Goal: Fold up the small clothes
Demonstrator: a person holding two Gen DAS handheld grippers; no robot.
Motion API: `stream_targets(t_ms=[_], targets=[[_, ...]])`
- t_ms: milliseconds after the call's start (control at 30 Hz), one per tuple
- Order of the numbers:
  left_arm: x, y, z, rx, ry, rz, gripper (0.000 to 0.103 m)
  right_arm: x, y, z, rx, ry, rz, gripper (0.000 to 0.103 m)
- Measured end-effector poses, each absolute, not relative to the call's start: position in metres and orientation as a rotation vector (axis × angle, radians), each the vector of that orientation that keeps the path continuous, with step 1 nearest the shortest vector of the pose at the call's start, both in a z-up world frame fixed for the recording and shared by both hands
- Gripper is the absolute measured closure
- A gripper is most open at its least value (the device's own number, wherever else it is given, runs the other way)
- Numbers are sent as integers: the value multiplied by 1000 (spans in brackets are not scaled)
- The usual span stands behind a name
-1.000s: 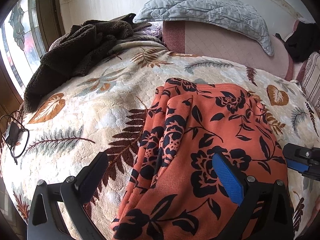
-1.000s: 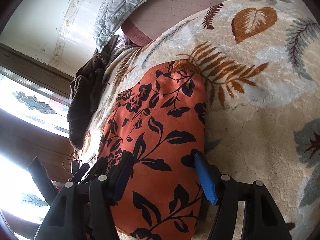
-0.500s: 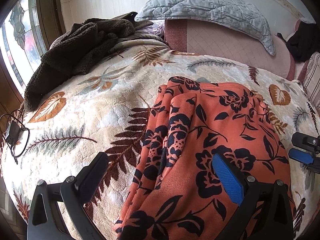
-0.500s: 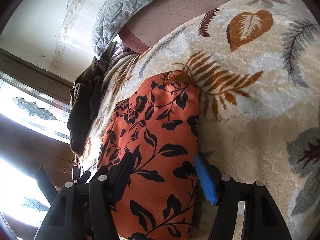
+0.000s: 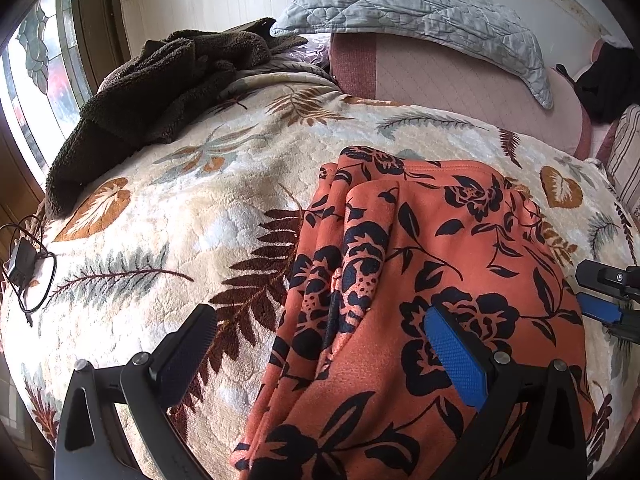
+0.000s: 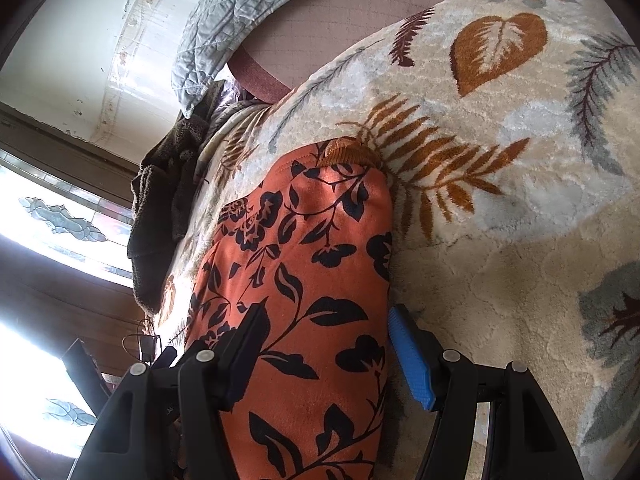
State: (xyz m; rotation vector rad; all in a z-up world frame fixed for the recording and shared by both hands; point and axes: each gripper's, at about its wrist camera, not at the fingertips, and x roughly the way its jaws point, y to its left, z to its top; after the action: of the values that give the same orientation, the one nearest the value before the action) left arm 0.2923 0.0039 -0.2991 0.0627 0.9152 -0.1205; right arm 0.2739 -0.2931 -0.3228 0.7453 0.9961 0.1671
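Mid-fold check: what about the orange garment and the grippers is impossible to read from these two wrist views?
- Orange floral garment: near hem cut off by the bottom edge in both views.
- Its underlayers: hidden by the top layer, so fold count is unclear.
- Right gripper: pad contact with the cloth is unclear.
- Left gripper: open, height above the cloth unreadable.

orange floral garment [image 5: 432, 280], leaf-print blanket [image 5: 168, 232], jaws apart

Folded garment [image 5: 432, 264] lies on blanket [image 5: 168, 216], right of centre in left wrist view. Fleece throw [image 5: 152, 96] is heaped at far left; quilted pillow [image 5: 420, 12] behind. Charger with cable [image 5: 24, 264] sits at blanket's left edge.
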Motion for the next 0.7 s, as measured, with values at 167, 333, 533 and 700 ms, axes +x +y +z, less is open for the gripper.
stream_targets(t_ms=[167,333,533,700], targets=[[293,8,-299,52,923,-131,0,278,-295,-323,744,995,168,36],[292,17,-293,-1,941,-188,0,278,-296,-323,740,999,171,36],[298,46,-285,-250,1006,-407,0,275,-302,-324,743,1008,208,36],[308,70,-292,-407,1084,-467,0,267,-317,-330,781,1020,244,31]])
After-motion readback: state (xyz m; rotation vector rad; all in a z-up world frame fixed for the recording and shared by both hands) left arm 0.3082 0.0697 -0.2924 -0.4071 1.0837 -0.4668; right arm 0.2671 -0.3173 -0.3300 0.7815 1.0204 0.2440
